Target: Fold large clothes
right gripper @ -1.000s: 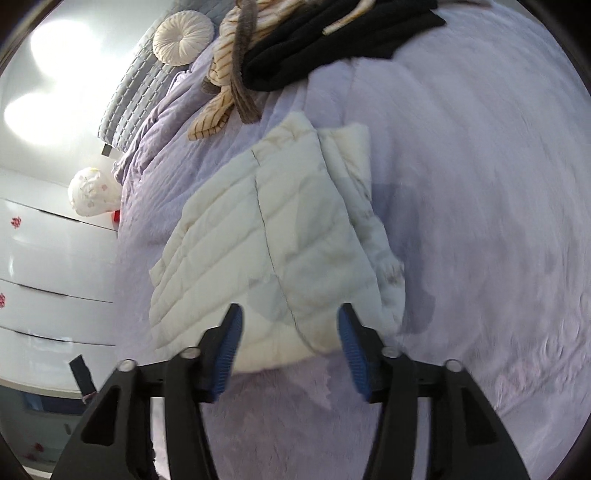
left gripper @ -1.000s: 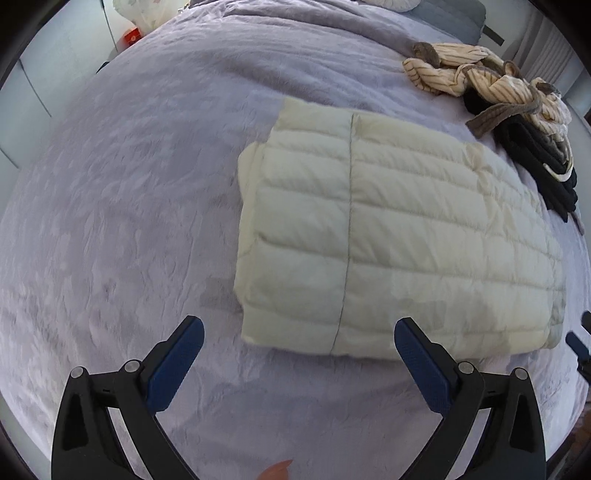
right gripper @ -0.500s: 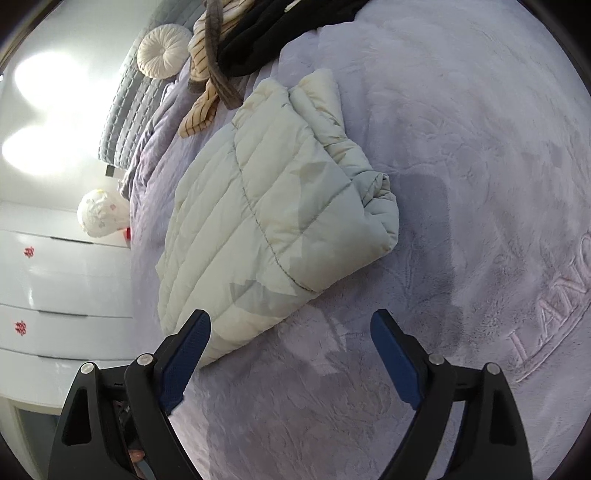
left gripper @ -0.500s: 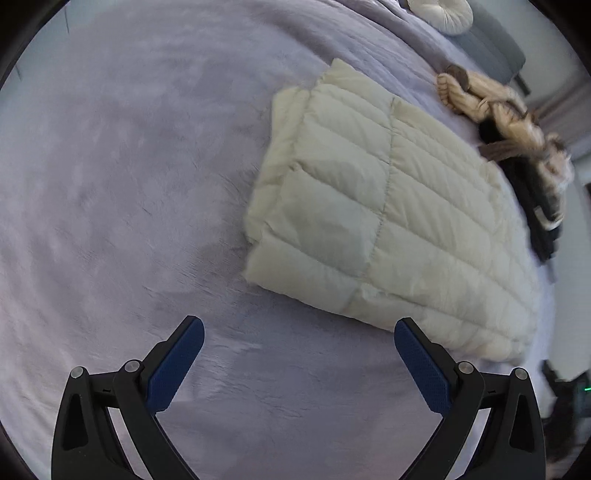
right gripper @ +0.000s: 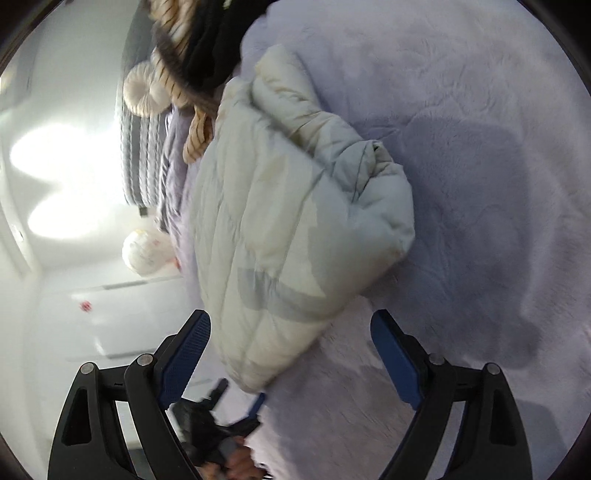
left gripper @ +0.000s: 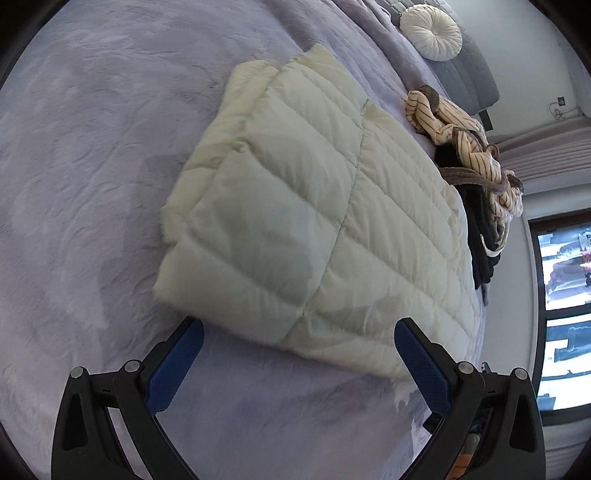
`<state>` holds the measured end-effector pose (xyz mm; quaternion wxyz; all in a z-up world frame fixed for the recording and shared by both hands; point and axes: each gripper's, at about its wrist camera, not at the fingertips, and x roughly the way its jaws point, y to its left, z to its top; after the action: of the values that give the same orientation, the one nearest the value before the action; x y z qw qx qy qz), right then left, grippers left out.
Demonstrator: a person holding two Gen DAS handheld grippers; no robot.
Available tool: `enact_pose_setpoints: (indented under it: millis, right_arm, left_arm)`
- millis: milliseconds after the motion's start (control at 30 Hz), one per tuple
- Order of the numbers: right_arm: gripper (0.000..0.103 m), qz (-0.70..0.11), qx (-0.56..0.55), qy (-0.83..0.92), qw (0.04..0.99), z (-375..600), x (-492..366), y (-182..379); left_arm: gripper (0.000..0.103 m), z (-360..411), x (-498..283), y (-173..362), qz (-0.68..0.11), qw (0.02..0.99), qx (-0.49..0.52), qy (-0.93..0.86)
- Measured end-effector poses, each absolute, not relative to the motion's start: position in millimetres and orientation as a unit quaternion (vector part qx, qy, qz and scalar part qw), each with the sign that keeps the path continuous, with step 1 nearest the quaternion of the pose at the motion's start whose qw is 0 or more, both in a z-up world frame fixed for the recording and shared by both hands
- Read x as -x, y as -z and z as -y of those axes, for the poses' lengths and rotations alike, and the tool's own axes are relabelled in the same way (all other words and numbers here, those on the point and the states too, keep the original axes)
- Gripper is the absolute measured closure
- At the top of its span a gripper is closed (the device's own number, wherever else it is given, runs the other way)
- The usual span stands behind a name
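A cream quilted puffer jacket (left gripper: 314, 221) lies folded into a thick rectangle on the lilac bedspread (left gripper: 92, 166). My left gripper (left gripper: 299, 354) is open and empty, just short of the jacket's near edge. In the right wrist view the same jacket (right gripper: 280, 221) shows from its other end, with the bulky folded end to the right. My right gripper (right gripper: 291, 350) is open and empty, its jaws either side of the jacket's near corner without holding it. The other gripper (right gripper: 221, 413) shows low in that view.
A striped beige garment (left gripper: 465, 140) and a black garment (left gripper: 484, 243) are piled beyond the jacket. A round white cushion (left gripper: 432, 31) lies at the headboard. A window (left gripper: 565, 295) is at the right. White cabinets (right gripper: 92, 314) stand past the bed's edge.
Both grippers have tilted and come closer to the jacket. The right gripper opened wide between one second and half a second ago. The jacket has stayed folded in place.
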<state>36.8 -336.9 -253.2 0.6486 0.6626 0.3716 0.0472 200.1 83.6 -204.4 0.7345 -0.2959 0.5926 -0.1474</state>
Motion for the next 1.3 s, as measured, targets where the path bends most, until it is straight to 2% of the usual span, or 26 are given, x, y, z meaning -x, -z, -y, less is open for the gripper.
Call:
enact_pose_setpoints:
  millis: [467, 533, 567, 600, 633, 667, 700, 733, 767, 900, 1100, 1300]
  right_arm:
    - [0.012, -0.345, -0.699, -0.083, 0.621, 336.3, -90.8, 283.3]
    - [0.016, -0.344, -0.703, -0.081, 0.618, 336.6, -92.9, 283.2]
    - [0.021, -0.343, -0.705, -0.079, 0.615, 336.9, -92.6, 283.3]
    - [0.034, -0.344, -0.708, -0.078, 0.612, 337.0, -90.8, 284.9]
    - [0.044, -0.343, -0.713, -0.077, 0.607, 337.0, -89.6, 286.5]
    - [0.049, -0.338, -0.719, -0.078, 0.602, 337.2, -88.1, 288.3]
    - [0.063, -0.331, -0.726, -0.084, 0.597, 337.4, -86.8, 289.7]
    - [0.07, -0.326, -0.729, -0.089, 0.595, 337.5, -85.7, 289.9]
    - [0.072, -0.322, -0.73, -0.094, 0.595, 337.3, -84.5, 288.6]
    - [0.078, -0.311, -0.724, -0.112, 0.605, 338.6, -76.3, 276.5]
    - [0.078, -0.326, -0.695, -0.133, 0.627, 338.8, -45.2, 247.5]
    - [0.078, -0.342, -0.703, -0.142, 0.607, 328.8, 6.9, 241.7]
  left_arm:
    - [0.0, -86.8, -245.8, 221.6, -0.558, 0.755, 0.327, 0.106]
    - [0.009, -86.9, -248.6, 219.6, -0.554, 0.762, 0.322, 0.094]
    - [0.023, -87.9, -250.2, 218.4, -0.552, 0.764, 0.322, 0.091]
    - [0.039, -89.1, -252.6, 216.9, -0.55, 0.764, 0.325, 0.093]
    - [0.048, -90.1, -253.3, 215.9, -0.548, 0.764, 0.327, 0.098]
    - [0.061, -90.7, -255.1, 212.8, -0.545, 0.763, 0.33, 0.111]
    - [0.067, -90.1, -255.5, 209.5, -0.543, 0.764, 0.328, 0.118]
    - [0.069, -88.9, -255.6, 204.1, -0.54, 0.769, 0.319, 0.127]
    - [0.071, -87.2, -255.5, 198.5, -0.536, 0.773, 0.31, 0.135]
    - [0.072, -89.1, -247.7, 177.2, -0.525, 0.783, 0.295, 0.156]
    - [0.072, -102.5, -210.0, 151.0, -0.532, 0.775, 0.282, 0.191]
    - [0.072, -118.8, -149.0, 143.2, -0.559, 0.763, 0.261, 0.193]
